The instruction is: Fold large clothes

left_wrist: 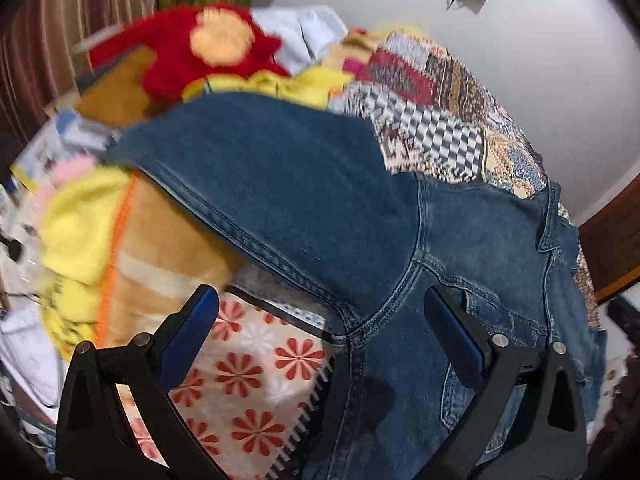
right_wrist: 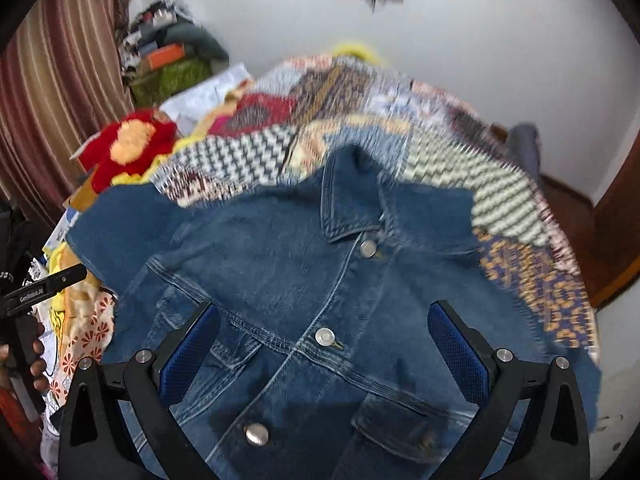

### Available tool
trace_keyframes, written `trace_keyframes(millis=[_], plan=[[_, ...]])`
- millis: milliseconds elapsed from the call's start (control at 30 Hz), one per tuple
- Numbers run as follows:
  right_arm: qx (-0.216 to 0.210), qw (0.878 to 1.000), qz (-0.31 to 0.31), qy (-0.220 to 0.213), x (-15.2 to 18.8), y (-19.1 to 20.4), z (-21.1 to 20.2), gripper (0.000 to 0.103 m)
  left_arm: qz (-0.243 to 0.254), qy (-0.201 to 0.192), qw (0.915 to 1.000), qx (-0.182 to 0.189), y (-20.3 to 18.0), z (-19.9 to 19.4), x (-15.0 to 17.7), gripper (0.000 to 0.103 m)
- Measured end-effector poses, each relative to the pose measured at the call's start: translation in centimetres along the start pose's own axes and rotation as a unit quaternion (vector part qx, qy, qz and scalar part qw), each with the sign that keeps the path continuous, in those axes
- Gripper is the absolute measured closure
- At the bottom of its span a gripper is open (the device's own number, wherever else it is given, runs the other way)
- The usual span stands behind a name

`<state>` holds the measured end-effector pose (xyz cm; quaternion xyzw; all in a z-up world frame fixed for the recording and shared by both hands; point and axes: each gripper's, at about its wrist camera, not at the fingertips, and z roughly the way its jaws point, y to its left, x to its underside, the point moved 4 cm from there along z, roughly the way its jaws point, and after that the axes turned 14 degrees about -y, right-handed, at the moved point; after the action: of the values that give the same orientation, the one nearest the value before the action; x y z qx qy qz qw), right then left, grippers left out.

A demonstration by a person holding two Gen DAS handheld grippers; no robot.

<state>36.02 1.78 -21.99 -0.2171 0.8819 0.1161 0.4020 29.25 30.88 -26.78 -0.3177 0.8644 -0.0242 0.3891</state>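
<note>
A blue denim jacket (right_wrist: 304,280) lies spread front-up on a patchwork bedspread (right_wrist: 360,128), collar at the far end, metal buttons down the middle. In the left wrist view the jacket (left_wrist: 320,208) shows its left sleeve stretched toward the far left. My left gripper (left_wrist: 320,320) is open and empty above the sleeve's armpit seam. My right gripper (right_wrist: 324,344) is open and empty above the jacket's chest, over the button placket. The left gripper's body (right_wrist: 44,286) shows at the left edge of the right wrist view.
A red and orange plush toy (left_wrist: 200,48), yellow cloth (left_wrist: 80,216) and an orange blanket lie left of the jacket. A flower-print sheet (left_wrist: 248,380) lies under its hem. A striped curtain (right_wrist: 60,80) hangs left. A white wall (right_wrist: 480,40) is behind.
</note>
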Motion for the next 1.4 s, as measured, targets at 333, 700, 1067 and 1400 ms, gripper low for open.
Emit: trace_keyframes(millis=[333, 700, 1067, 1400], plan=[[-0.011, 0.997, -0.032, 0.065, 1.7, 1.4, 6.7, 0.000, -0.039, 0.030, 0.9988, -0.008, 1.0, 5.2, -1.1, 0.030], [-0.023, 0.997, -0.032, 0.070, 1.5, 1.7, 7.6, 0.000, 0.037, -0.032, 0.9961, -0.072, -0.7, 4.2, -3.0, 0.084], [-0.020, 0.999, -0.037, 0.024, -0.6, 1.3, 3.4, 0.000, 0.174, -0.132, 0.9759, -0.010, -11.1, -1.9, -5.5, 0.092], [-0.008, 0.999, -0.039, -0.005, -0.7, 0.0, -1.3, 0.000, 0.139, 0.034, 0.9890, 0.038, -13.6, 6.0, 1.1, 0.092]])
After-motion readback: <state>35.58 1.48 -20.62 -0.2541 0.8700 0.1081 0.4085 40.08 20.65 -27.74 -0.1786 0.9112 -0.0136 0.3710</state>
